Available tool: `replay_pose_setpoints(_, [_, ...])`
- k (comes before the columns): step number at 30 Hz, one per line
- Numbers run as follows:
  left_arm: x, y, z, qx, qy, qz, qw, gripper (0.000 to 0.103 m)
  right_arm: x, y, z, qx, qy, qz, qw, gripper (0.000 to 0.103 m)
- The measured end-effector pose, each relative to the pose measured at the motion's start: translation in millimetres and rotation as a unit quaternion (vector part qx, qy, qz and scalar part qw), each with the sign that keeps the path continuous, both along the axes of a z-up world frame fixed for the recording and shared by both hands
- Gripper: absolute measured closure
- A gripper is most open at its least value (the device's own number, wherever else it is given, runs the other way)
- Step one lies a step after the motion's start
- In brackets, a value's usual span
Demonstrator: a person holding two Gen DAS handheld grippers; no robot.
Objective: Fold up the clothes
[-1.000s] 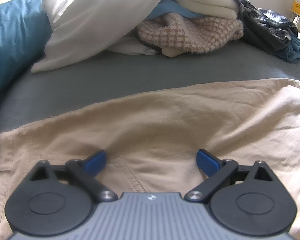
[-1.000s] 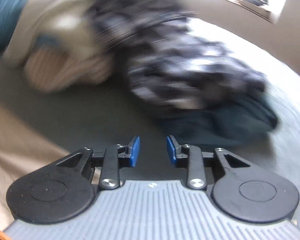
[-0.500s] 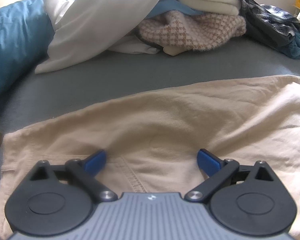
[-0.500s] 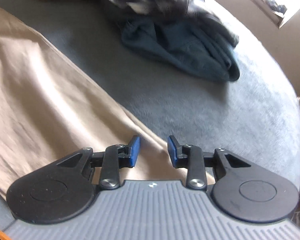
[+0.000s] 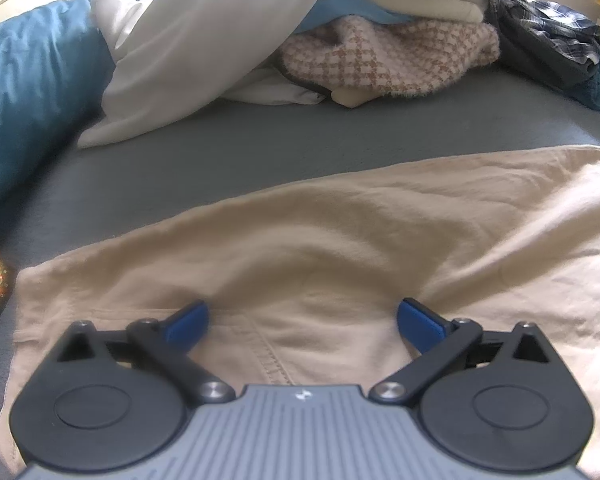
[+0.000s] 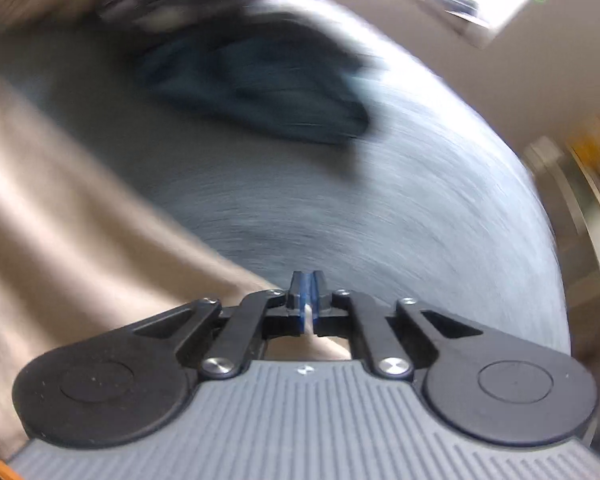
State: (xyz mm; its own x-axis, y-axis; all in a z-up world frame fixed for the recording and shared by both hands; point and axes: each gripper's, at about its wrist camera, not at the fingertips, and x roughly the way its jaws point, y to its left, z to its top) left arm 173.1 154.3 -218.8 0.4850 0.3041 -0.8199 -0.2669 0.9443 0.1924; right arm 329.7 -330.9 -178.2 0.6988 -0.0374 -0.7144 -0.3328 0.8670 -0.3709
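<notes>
Early stage: beige trousers (image 5: 340,248) lie spread flat on the bed (image 5: 228,152), no fold visible yet. Unfolded pile (image 5: 380,52) sits toward the far edge, all still to do. Left gripper (image 5: 302,318) rests on the waistband end, fingers wide apart, gripping nothing. Right gripper (image 6: 306,294) has its fingers pressed together on a thin bit of the trousers' edge, near the bed's right edge; that view is blurred. Bare grey sheet between trousers and pile gives room to fold.

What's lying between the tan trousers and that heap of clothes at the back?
Only a bare strip of grey bedcover separates the tan trousers from the heap of clothes. The left wrist view shows it clearly.
</notes>
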Motion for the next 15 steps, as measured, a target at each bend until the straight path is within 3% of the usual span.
replay_pose_setpoints(2, [0.2, -1.0, 0.1, 0.004, 0.001, -0.001, 1.0, 0.001, 4.0, -39.9, 12.0, 0.071, -0.004, -0.084, 0.994, 0.084])
replay_pose_setpoints(4, [0.3, -2.2, -0.4, 0.008, 0.002, -0.003, 1.0, 0.001, 5.7, -77.7, 15.3, 0.161, 0.013, -0.14, 0.977, 0.076])
replay_pose_setpoints(6, [0.5, -3.5, -1.1, 0.011, 0.003, -0.003, 0.9999, 0.001, 7.3, -115.4, 18.6, 0.249, 0.03, -0.195, 0.948, 0.068])
replay_pose_setpoints(8, [1.0, -4.4, -1.4, 0.013, 0.004, -0.002, 0.9999, 0.001, 8.6, -151.4, 21.4, 0.329, 0.046, -0.246, 0.911, 0.06])
replay_pose_setpoints(11, [2.4, -5.7, -1.0, 0.017, 0.007, -0.001, 0.9998, 0.001, 8.0, -171.6, 16.9, 0.378, 0.065, -0.278, 0.881, 0.06])
replay_pose_setpoints(15, [3.6, -7.2, -0.8, 0.023, 0.01, -0.003, 0.9997, 0.001, 7.3, -174.9, 6.3, 0.383, 0.143, -0.315, 0.857, 0.06])
